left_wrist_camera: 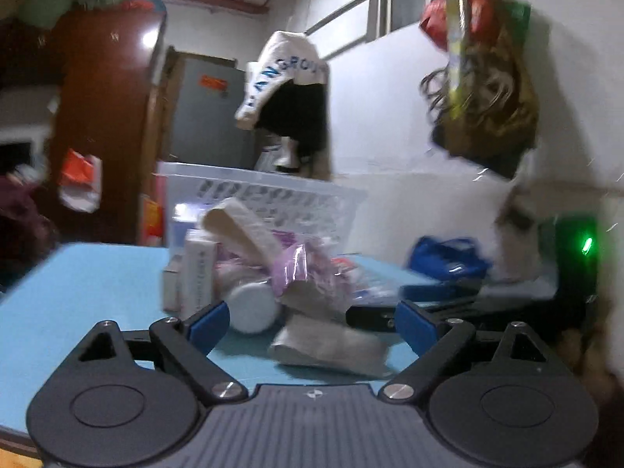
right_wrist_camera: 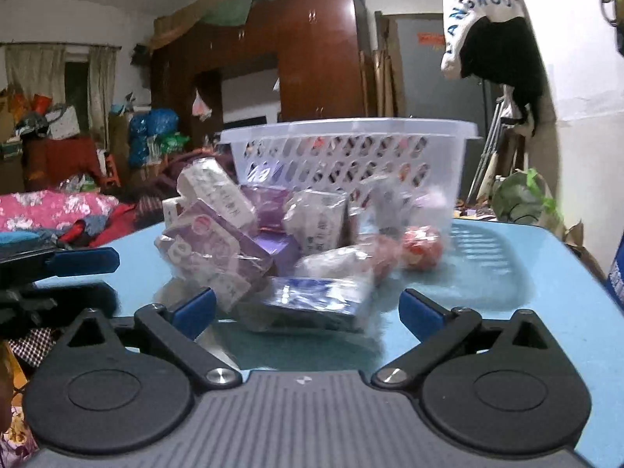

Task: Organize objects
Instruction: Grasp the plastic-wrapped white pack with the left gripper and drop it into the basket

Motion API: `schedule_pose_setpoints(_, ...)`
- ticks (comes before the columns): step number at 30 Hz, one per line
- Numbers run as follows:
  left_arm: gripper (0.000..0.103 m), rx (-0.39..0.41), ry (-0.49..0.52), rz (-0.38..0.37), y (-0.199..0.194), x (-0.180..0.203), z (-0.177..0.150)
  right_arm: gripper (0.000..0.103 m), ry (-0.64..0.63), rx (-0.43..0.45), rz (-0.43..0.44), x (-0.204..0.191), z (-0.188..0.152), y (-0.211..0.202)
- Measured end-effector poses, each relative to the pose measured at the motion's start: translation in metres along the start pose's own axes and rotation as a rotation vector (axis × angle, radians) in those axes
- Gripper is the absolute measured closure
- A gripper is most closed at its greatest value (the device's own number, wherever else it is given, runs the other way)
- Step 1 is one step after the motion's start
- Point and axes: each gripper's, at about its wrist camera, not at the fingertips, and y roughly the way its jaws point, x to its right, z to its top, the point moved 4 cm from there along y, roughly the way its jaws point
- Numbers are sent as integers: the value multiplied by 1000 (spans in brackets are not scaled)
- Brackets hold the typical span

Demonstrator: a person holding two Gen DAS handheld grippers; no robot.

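Observation:
A heap of wrapped packets and small boxes [right_wrist_camera: 273,249] lies on the blue table [right_wrist_camera: 546,304] in front of a clear plastic basket [right_wrist_camera: 351,144]. My right gripper [right_wrist_camera: 308,308] is open and empty, close before a blue box [right_wrist_camera: 316,300] at the heap's near edge. My left gripper [left_wrist_camera: 312,323] is open and empty; a beige wrapped packet [left_wrist_camera: 331,345] lies between its fingertips, beside a white round lid [left_wrist_camera: 251,306]. The heap [left_wrist_camera: 249,257] and basket [left_wrist_camera: 265,199] also show in the left wrist view, blurred.
My right gripper's blue fingers [left_wrist_camera: 444,265] show at the right of the left wrist view; my left gripper's finger [right_wrist_camera: 84,259] shows at the left of the right wrist view. A red ball-like packet [right_wrist_camera: 423,247] lies by the basket. A wardrobe [right_wrist_camera: 312,50] and hanging clothes [right_wrist_camera: 491,27] stand behind.

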Motion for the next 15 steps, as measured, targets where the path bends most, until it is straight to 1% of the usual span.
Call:
schedule_pose_setpoints(1, 9, -2, 6, 25, 1, -2, 0, 2, -1, -12, -9, -2, -1, 4)
schedule_pose_setpoints(2, 9, -4, 0, 36, 2, -6, -2, 6, -10, -22, -17, -3, -1, 9)
schedule_pose_setpoints(3, 9, -7, -17, 30, 1, -11, -3, 11, -7, -31, -20, -2, -6, 8)
schedule_pose_setpoints(5, 9, -19, -43, -11, 1, -14, -4, 20, 45, -35, 26, 0, -15, -2)
schedule_pose_setpoints(6, 9, -29, -42, -22, 2, -13, -6, 21, 54, -36, 32, 3, -16, -5)
schedule_pose_setpoints(9, 9, -49, -16, -27, 9, -2, -12, 20, 53, -24, -6, 9, -21, -19)
schedule_pose_setpoints(12, 9, -70, 16, -47, 16, 15, -20, 20, 72, -8, -13, 16, -23, -34)
schedule_pose_setpoints(13, 9, -72, 33, -45, 19, 20, -21, 20, 73, -2, -22, 19, -23, -38)
schedule_pose_setpoints(15, 9, -72, 73, -14, 26, 29, -24, 20, 77, 3, -29, 22, -24, -44)
